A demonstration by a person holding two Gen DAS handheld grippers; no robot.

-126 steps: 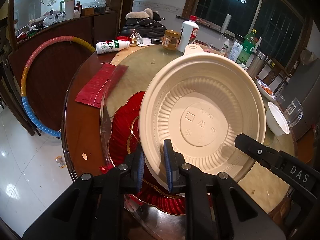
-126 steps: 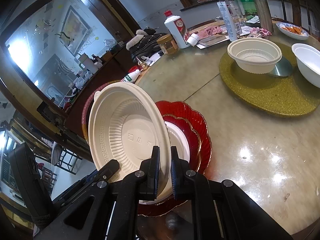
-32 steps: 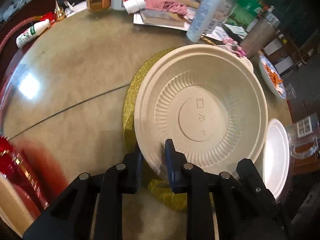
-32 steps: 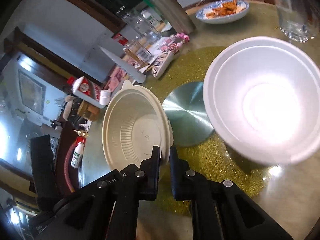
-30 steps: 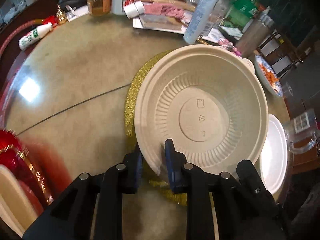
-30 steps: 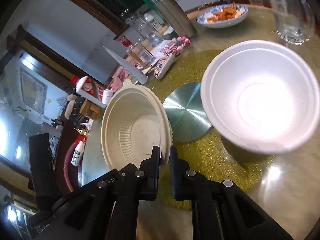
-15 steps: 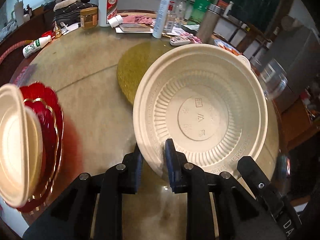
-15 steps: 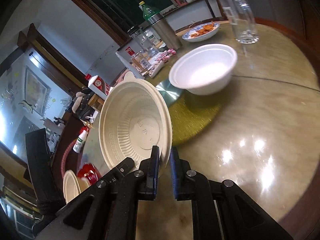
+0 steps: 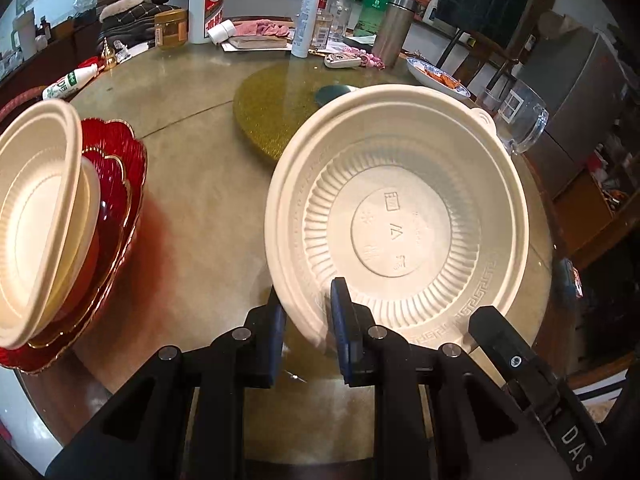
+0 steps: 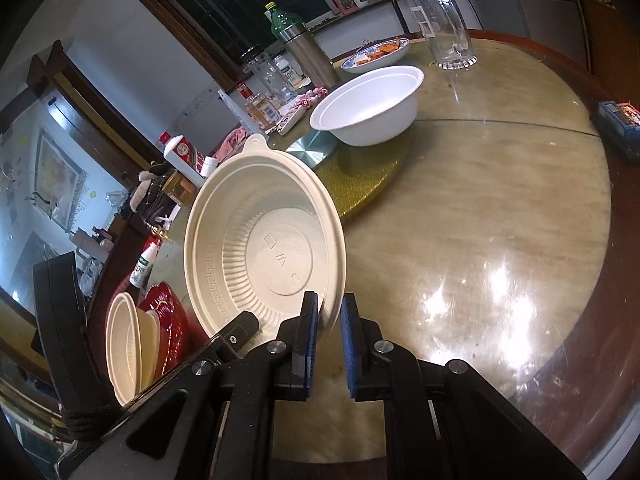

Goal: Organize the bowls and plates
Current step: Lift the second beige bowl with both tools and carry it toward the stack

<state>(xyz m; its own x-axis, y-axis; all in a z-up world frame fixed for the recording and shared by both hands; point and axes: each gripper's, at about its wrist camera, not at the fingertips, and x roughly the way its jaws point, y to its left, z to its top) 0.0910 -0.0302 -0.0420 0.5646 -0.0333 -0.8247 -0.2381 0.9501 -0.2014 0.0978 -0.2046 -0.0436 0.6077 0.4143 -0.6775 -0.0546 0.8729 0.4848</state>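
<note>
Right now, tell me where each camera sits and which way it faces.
Left wrist: on the left gripper, looking down along its fingers at the beige bowl and the red plates; the right gripper's finger shows at lower right.
Right wrist: on the right gripper, facing the table and the white bowl; the left gripper shows at left.
Shared: the beige bowl, both grippers clamping its rim.

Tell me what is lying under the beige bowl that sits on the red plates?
Under that beige bowl a second pale bowl is nested, then two scalloped red plates, a smaller one on a larger. Whether anything lies beneath the plates is covered.
</note>
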